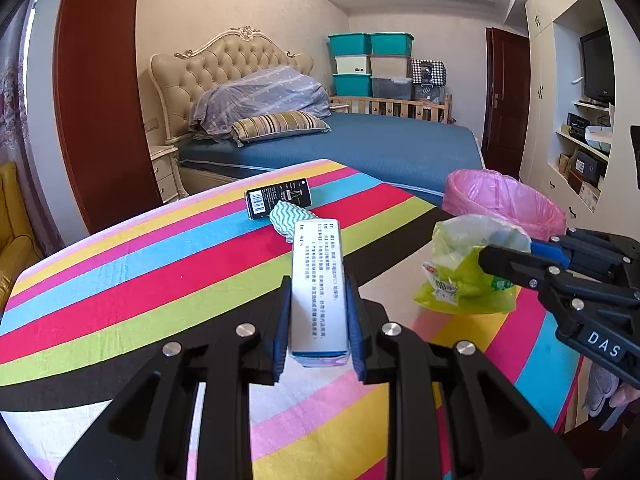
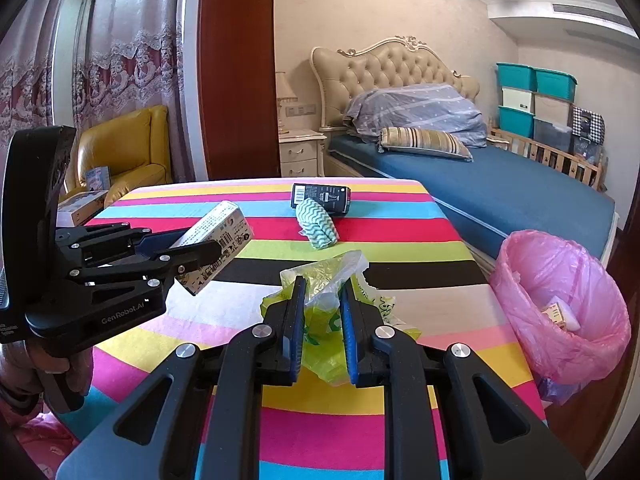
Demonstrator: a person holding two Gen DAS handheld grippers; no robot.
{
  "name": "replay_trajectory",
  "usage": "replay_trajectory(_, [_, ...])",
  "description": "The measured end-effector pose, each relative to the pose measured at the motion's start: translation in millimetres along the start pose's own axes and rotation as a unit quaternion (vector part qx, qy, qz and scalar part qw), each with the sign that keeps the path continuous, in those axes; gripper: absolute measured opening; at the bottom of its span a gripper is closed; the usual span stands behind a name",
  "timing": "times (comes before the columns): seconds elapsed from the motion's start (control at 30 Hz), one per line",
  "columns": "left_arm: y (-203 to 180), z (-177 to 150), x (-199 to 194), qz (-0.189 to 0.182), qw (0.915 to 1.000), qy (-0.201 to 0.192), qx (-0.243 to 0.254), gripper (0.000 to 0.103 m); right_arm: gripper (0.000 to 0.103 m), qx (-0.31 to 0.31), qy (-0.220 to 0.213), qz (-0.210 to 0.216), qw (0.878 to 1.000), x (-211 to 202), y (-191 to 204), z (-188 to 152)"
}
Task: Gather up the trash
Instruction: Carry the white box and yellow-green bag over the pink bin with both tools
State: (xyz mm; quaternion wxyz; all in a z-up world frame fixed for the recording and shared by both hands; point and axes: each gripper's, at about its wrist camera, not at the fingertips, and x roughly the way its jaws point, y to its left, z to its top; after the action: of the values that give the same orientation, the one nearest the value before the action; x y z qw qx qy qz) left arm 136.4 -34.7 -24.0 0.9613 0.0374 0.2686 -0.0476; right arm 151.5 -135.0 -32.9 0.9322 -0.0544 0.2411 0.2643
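Clamped between the blue pads of the left gripper [image 1: 318,312], nearest the left wrist camera, a long white carton [image 1: 316,280] with printed text points away over the striped table [image 1: 140,280]. Beyond its far end lie a wavy green-and-white cloth [image 1: 286,216] and a black box [image 1: 278,198], touching each other near the table's far edge. At the right, the right gripper [image 1: 504,256] comes in from the side, clenched on a crumpled yellow-green plastic bag [image 1: 464,276] above the table's right edge. Just past that edge stands the bin with a pink liner [image 1: 504,200]; its inside is not visible from here.

From the right wrist view, the plastic bag [image 2: 324,300] bunches up between the right gripper's [image 2: 322,320] pads, held tight. The left gripper [image 2: 196,252] appears at the left, seen from the side, gripping the white carton [image 2: 216,236] tilted upward, its barcoded face showing. A hand [image 2: 60,364] holds that gripper's handle below. The cloth [image 2: 318,224] and black box [image 2: 320,198] sit near the far edge. This view looks down into the pink-lined bin [image 2: 560,300] off the right edge, where a pale box [image 2: 558,314] already lies.
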Motion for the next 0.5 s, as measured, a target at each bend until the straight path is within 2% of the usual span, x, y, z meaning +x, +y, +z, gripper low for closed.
replay_trajectory(0.5, [1.9,-4.1,-19.0,0.011,0.9995,-0.025,-0.016,0.025,0.018,-0.004,-0.006,0.009,1.0,-5.9,7.9,1.7])
